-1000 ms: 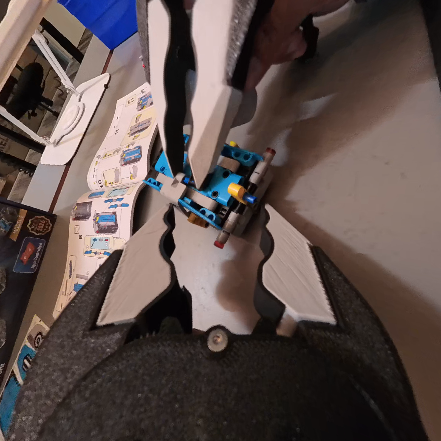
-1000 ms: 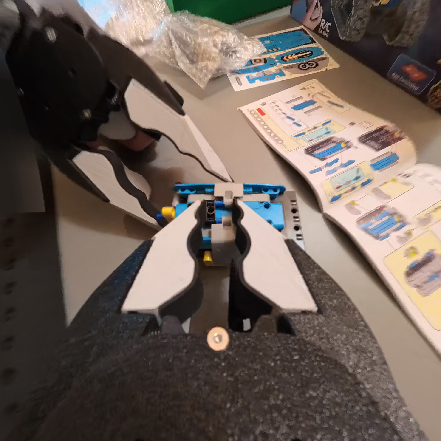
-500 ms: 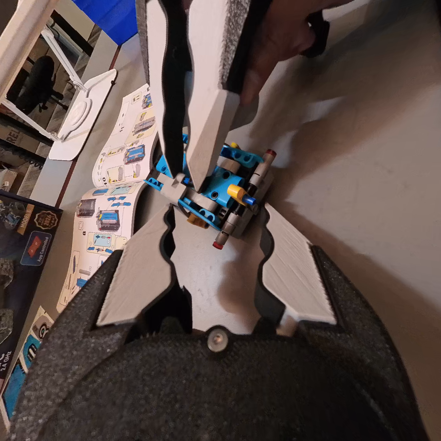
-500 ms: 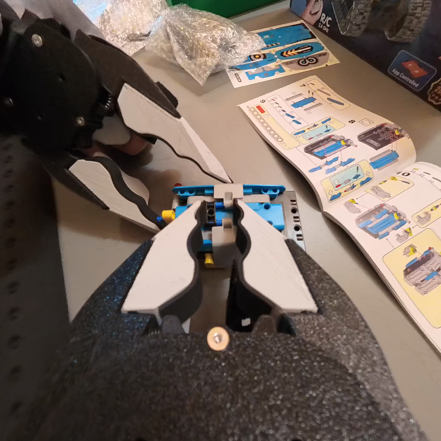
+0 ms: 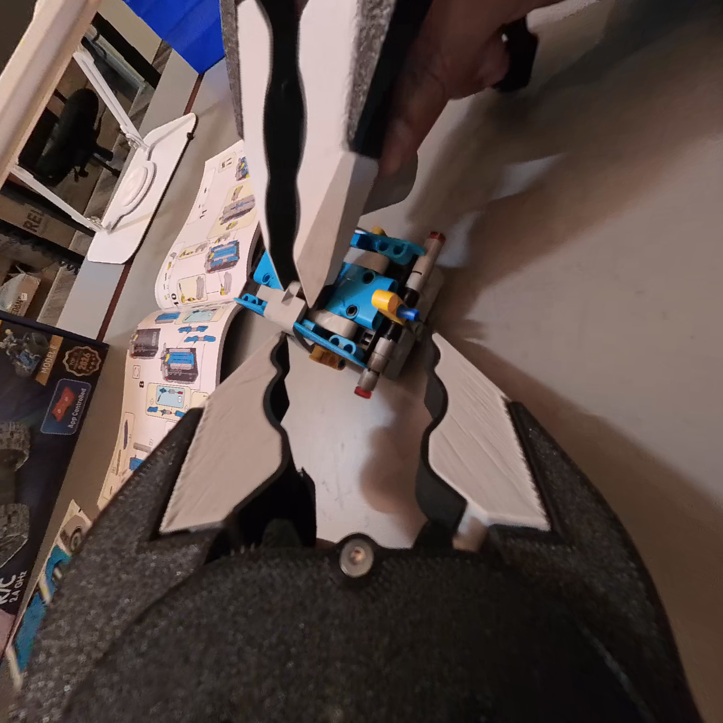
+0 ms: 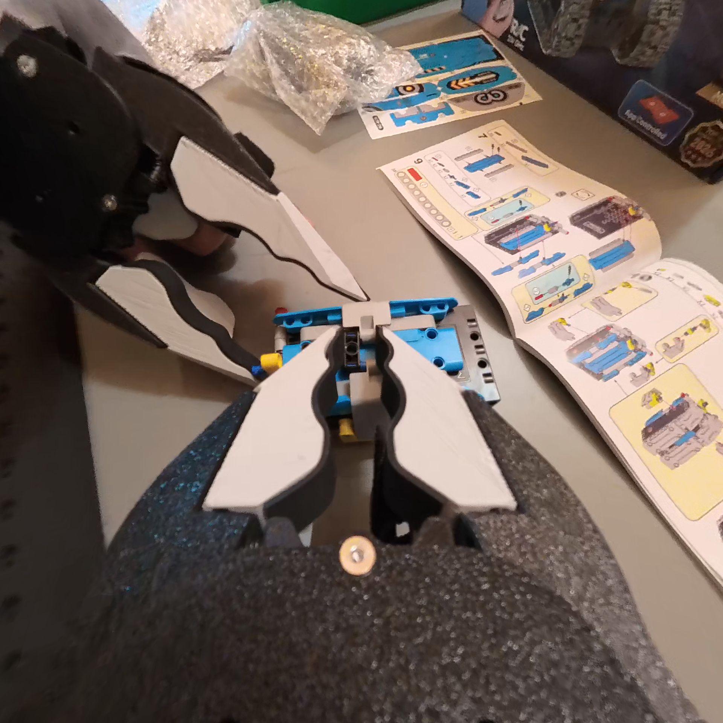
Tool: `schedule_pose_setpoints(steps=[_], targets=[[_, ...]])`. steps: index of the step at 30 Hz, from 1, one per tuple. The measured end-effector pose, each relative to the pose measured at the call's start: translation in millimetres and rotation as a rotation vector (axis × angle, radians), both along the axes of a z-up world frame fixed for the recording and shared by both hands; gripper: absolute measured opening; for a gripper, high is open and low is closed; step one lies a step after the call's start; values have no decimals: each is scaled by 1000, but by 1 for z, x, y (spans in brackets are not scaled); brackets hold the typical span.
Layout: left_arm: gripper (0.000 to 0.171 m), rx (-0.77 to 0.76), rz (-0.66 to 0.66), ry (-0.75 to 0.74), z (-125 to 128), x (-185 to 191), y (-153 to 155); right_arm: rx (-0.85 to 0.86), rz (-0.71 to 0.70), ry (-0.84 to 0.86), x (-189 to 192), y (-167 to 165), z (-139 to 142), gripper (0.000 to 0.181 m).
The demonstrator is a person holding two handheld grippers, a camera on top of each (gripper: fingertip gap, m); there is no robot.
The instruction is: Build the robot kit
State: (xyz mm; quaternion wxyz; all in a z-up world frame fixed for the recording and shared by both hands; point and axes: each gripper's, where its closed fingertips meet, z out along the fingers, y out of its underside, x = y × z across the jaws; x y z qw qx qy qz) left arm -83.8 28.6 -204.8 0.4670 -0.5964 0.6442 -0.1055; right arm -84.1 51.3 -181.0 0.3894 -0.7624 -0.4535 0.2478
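A small blue and grey brick model (image 5: pixel 364 297) (image 6: pixel 426 344) sits on the grey table. My right gripper (image 6: pixel 359 332) is shut on a grey piece (image 6: pixel 365 403) on top of the model; it comes down from the top of the left wrist view (image 5: pixel 299 297). My left gripper (image 5: pixel 356 344) is open and empty. Its fingers stand to either side of the model's end with the yellow and blue pin (image 5: pixel 387 303). In the right wrist view the left gripper (image 6: pixel 309 336) comes in from the left, one fingertip (image 6: pixel 344 285) by the far blue beam.
An open instruction booklet (image 6: pixel 567 274) (image 5: pixel 184 332) lies beside the model. A sticker sheet (image 6: pixel 450 90), clear plastic bags (image 6: pixel 309 66) and a dark product box (image 6: pixel 645 78) (image 5: pixel 35 410) lie beyond. A white stand base (image 5: pixel 137 187) rests at the table edge. A hand (image 5: pixel 442 78) holds the right gripper. The grippers are tip to tip, or close to it.
Little has changed. The left gripper has shifted slightly, still open around the model's end. The right gripper stays shut on the grey piece.
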Motion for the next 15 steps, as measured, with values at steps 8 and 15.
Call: schedule_pose_setpoints(steps=[8, 15], targets=[[64, 22, -69, -23, 3, -2, -6, 55, 141, 5, 8, -12, 4, 30], [66, -139, -135, -104, 13, -3, -11, 17, 175, -1, 22, -6, 2, 33]])
